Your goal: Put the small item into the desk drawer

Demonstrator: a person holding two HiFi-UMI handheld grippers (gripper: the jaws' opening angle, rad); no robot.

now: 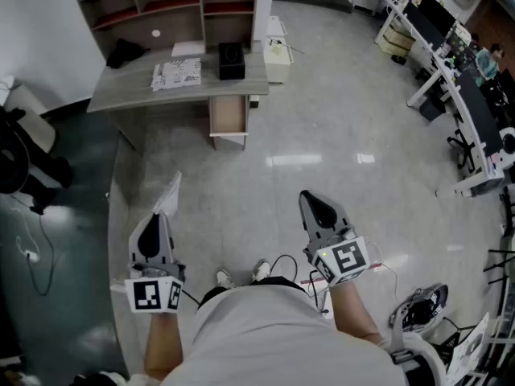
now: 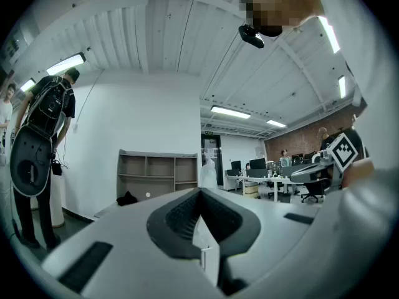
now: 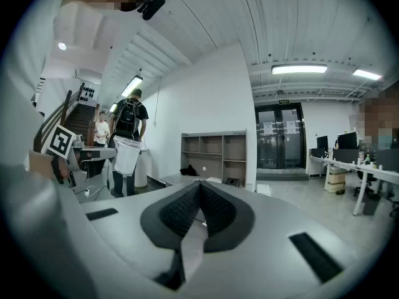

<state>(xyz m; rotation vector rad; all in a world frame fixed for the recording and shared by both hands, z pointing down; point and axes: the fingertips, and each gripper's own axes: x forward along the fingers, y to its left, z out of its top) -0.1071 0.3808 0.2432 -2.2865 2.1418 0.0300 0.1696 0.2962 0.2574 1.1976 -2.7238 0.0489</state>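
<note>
The grey desk (image 1: 137,91) stands far ahead across the floor, and its drawer (image 1: 228,117) is pulled open at the front right. My left gripper (image 1: 161,215) is shut on a thin white item (image 1: 169,195) that pokes out past the jaw tips. In the left gripper view that white item (image 2: 204,240) sits pinched in my left gripper (image 2: 199,192). My right gripper (image 1: 310,198) is shut with nothing in it, and its jaws meet in the right gripper view (image 3: 199,184). Both grippers are held at waist height, well short of the desk.
On the desk lie a black box (image 1: 232,60), a patterned sheet (image 1: 177,73) and a dark bundle (image 1: 125,52), with a shelf unit (image 1: 173,6) behind. A white box (image 1: 278,59) stands beside the desk. Office desks (image 1: 463,95) line the right. Cables (image 1: 282,264) trail near the person's feet.
</note>
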